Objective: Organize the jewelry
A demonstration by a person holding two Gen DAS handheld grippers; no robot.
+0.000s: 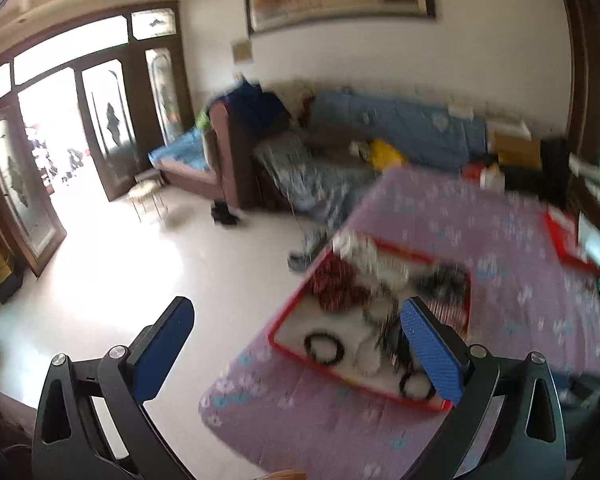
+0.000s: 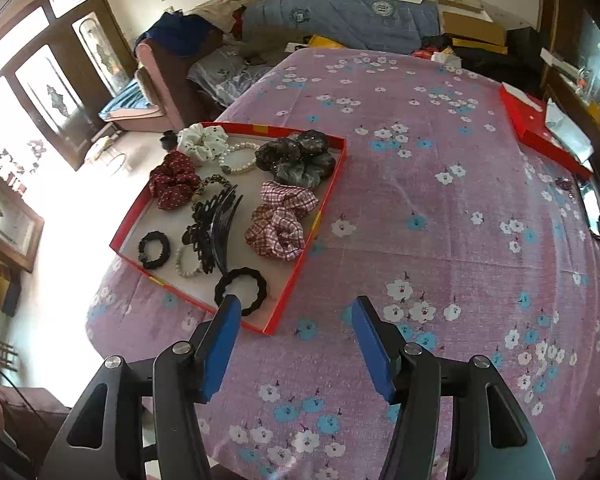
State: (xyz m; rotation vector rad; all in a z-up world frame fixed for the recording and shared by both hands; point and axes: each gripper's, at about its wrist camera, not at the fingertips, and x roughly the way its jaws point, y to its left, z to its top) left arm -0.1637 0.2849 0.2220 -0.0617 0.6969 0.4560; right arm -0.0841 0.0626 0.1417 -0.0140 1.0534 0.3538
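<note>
Both grippers spread wide, nothing held: left gripper [image 1: 296,354], right gripper [image 2: 294,348]. Left view motion-blurred; tray [image 2: 327,200] contents smeared, right finger [image 1: 432,354] hides part.

Bright daylight floods through wood-framed glass doors [image 1: 60,128] onto pale floor [image 1: 112,280]; a blue-covered sofa [image 2: 340,20] lines the white wall [image 1: 480,52]
</note>
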